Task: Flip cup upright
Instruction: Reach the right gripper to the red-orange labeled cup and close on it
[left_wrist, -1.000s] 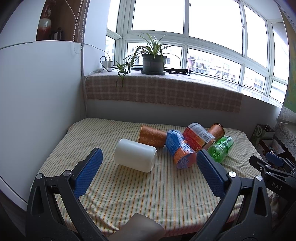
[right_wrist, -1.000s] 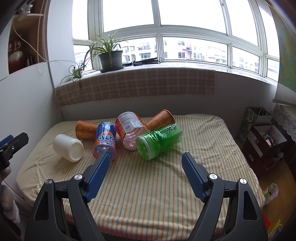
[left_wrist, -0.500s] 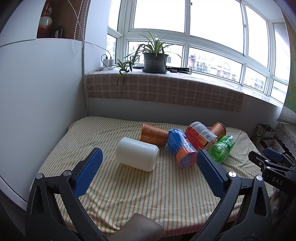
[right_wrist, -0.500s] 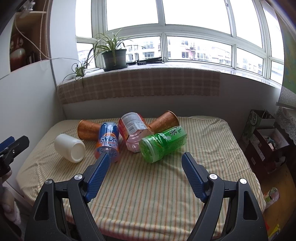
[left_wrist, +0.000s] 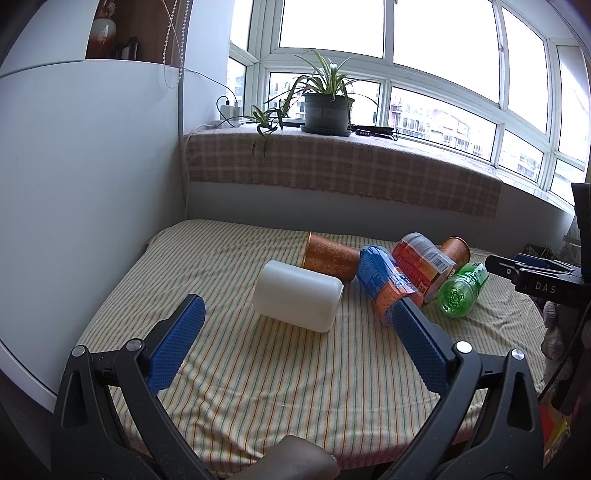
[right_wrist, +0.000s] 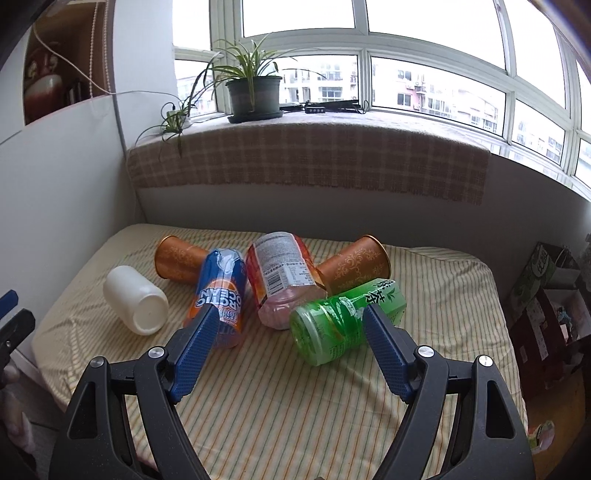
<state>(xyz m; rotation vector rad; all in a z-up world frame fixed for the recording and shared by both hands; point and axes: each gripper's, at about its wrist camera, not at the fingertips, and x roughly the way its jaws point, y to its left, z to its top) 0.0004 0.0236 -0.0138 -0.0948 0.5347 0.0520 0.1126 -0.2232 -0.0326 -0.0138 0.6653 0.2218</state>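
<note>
Several cups lie on their sides on a striped tablecloth (left_wrist: 280, 373). A white cup (left_wrist: 297, 295) lies nearest my left gripper (left_wrist: 295, 314), which is open and empty just in front of it. Behind it lie a copper cup (left_wrist: 330, 255), a blue-orange cup (left_wrist: 384, 282), a red cup (left_wrist: 421, 260), a second copper cup (left_wrist: 456, 249) and a green cup (left_wrist: 461, 293). My right gripper (right_wrist: 288, 317) is open and empty, close before the green cup (right_wrist: 343, 317), red cup (right_wrist: 282, 273) and blue-orange cup (right_wrist: 221, 291). The white cup (right_wrist: 135, 299) lies left.
A white wall (left_wrist: 85, 184) borders the table on the left. A checked cloth covers the window ledge (left_wrist: 340, 173) behind, with a potted plant (left_wrist: 325, 107) on it. Boxes and bags (right_wrist: 546, 295) stand on the floor to the right of the table.
Both grippers have moved forward toward the cups, which now look larger and closer. The cups have not moved. Both grippers stay open.
</note>
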